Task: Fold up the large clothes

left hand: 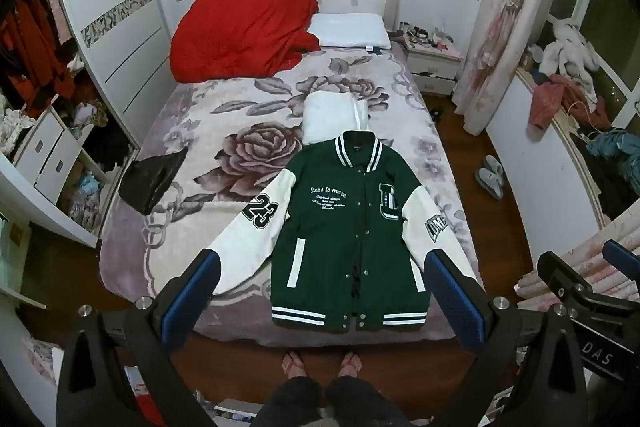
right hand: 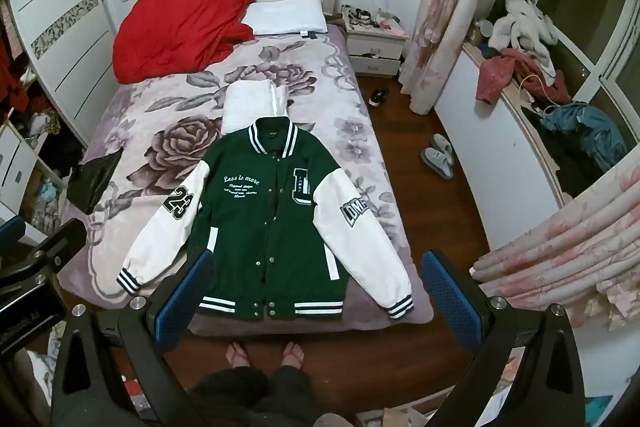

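A green varsity jacket (left hand: 344, 227) with white sleeves lies flat, face up and snapped shut, at the foot of the bed; it also shows in the right wrist view (right hand: 268, 215). Both sleeves spread outward. My left gripper (left hand: 320, 295) is open and empty, held high above the jacket's hem. My right gripper (right hand: 316, 291) is open and empty, also high above the hem. The right gripper shows at the right edge of the left wrist view (left hand: 580, 283).
The bed (left hand: 208, 131) has a floral blanket, a red duvet (left hand: 244, 31), a white pillow (left hand: 352, 31), a folded white garment (left hand: 332, 119) above the collar and a black item (left hand: 148, 183) at the left. Slippers (right hand: 438, 155) lie on the wooden floor. My feet (left hand: 320, 363) stand at the bed's foot.
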`<state>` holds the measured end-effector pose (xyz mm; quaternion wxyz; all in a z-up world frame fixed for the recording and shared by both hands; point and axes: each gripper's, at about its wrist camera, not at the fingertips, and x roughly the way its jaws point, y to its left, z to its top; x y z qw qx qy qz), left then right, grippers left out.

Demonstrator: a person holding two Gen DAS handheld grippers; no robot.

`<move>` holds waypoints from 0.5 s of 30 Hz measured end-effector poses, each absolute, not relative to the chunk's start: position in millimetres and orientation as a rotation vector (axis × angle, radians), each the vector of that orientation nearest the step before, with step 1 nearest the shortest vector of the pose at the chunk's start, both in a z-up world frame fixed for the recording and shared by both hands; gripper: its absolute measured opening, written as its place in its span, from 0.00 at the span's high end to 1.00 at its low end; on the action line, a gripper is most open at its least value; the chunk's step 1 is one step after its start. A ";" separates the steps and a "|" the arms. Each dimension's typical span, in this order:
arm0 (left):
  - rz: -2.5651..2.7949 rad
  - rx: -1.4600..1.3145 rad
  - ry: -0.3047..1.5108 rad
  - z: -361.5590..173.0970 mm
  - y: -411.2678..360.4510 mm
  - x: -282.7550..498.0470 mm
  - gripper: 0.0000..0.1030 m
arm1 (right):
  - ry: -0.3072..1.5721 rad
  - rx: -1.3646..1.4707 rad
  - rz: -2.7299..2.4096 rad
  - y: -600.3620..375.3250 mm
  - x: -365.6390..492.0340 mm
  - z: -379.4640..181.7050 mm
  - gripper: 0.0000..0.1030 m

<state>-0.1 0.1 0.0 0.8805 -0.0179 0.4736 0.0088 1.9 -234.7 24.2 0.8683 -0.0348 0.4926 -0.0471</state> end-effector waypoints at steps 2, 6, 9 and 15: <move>0.019 -0.036 0.991 -0.6 0.1 0.4 0.00 | 1.031 -0.079 -0.104 -234.5 1.9 24.2 0.00; 0.027 -0.036 0.991 2.3 2.3 3.5 0.00 | 1.031 -0.080 -0.105 -234.6 1.9 24.1 0.00; 0.021 -0.044 0.987 9.3 8.8 5.5 0.00 | 1.032 -0.084 -0.104 -234.3 2.0 24.0 0.00; 0.020 -0.048 0.983 6.8 8.8 3.9 0.00 | 1.030 -0.085 -0.099 -232.8 8.1 33.2 0.00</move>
